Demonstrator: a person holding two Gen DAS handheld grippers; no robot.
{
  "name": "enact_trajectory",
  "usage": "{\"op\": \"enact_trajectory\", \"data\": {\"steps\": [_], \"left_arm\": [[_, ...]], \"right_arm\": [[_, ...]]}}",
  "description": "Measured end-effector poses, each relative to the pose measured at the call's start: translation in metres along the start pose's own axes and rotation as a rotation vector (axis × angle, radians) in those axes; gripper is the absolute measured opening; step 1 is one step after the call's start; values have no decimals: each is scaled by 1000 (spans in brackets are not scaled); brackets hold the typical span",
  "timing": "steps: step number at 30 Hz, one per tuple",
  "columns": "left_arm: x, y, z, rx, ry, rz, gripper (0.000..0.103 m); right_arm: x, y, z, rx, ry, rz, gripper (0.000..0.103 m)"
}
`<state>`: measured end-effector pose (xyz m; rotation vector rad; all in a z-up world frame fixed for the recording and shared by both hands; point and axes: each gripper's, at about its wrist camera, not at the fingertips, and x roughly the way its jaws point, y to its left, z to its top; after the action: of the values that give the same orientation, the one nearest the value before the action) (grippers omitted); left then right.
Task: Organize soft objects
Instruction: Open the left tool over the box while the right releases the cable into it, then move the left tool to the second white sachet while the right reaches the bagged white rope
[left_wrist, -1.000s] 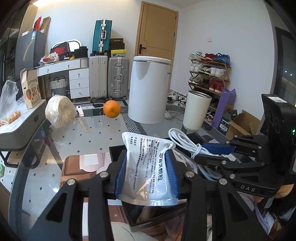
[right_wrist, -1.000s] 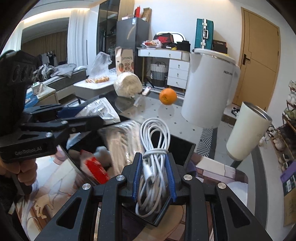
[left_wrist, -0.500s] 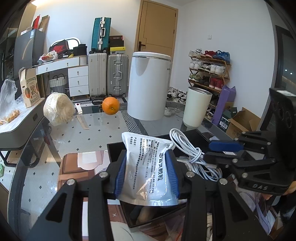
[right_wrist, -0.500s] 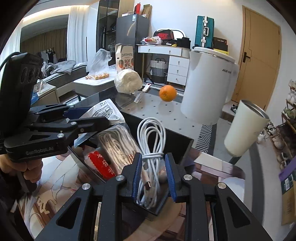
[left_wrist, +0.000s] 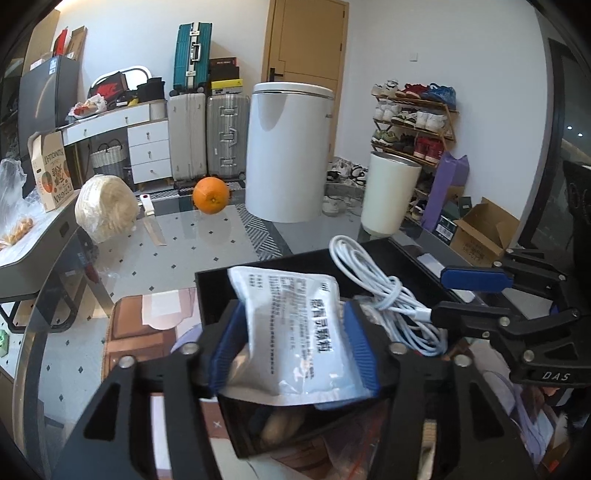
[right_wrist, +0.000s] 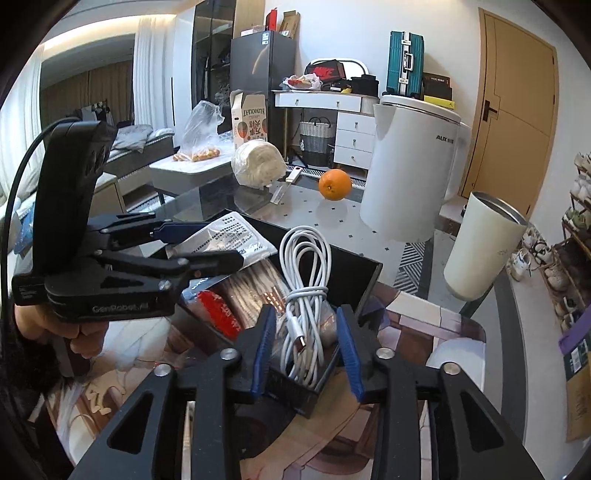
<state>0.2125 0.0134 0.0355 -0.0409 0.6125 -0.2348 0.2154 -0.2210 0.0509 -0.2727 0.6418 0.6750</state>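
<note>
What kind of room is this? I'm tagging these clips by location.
Most likely a lived-in home, perhaps a living or entry area: a shoe rack by the wall, suitcases beside a door, and a fridge. The work happens on a glass table.

Two black handheld grippers, blue pads

Left gripper: silver screws, "GenRobot" lettering (end unclear), black cable behind. Right gripper: "DAS" marking, silver screws. Bare hand grips handle.
</note>
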Motion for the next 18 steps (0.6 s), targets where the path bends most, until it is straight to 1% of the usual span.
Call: {"op": "enact_trajectory", "data": {"steps": [1, 2, 3, 4, 5, 6, 7, 8, 9, 12, 14, 17, 18], "left_arm": [[-2, -1, 0, -2, 2, 2, 66], [-5, -2, -1, -3, 4, 7, 67], [-7, -3, -2, 1, 4, 4, 71], [-11, -5, -2, 4, 3, -2, 78], [-13, -5, -3, 6, -1, -6, 81], [-18, -7, -4, 8, -12, -1, 88], [-22, -8, -5, 6, -23, 9, 96], [-25, -8, -5, 3, -30, 17, 100], [-29, -7, -6, -2, -38, 20, 103], [-37, -4, -9, -18, -41, 30, 103], [-41, -3, -12, -27, -39, 41, 103], [-49, -2, -19, -36, -41, 54, 103], [-50, -2, -21, -35, -38, 56, 103]], "right_arm": [[-2, 0, -1, 3, 0, -3, 42], [-3, 0, -2, 7, -1, -5, 46], [-5, 0, -3, 12, -2, -5, 50], [-7, 0, -4, 17, -6, -3, 52], [-9, 1, -5, 21, -9, -2, 56], [-11, 1, -6, 24, -12, -2, 66], [-13, 1, -7, 28, -16, -4, 71], [-17, 2, -9, 37, -30, -5, 77], [-20, 1, -10, 44, -38, -4, 82], [-28, 1, -15, 71, -51, -5, 87], [-31, 0, -18, 90, -42, 1, 90], [-35, 1, -24, 114, -41, -11, 102], [-36, 1, -26, 117, -43, -20, 102]]}}
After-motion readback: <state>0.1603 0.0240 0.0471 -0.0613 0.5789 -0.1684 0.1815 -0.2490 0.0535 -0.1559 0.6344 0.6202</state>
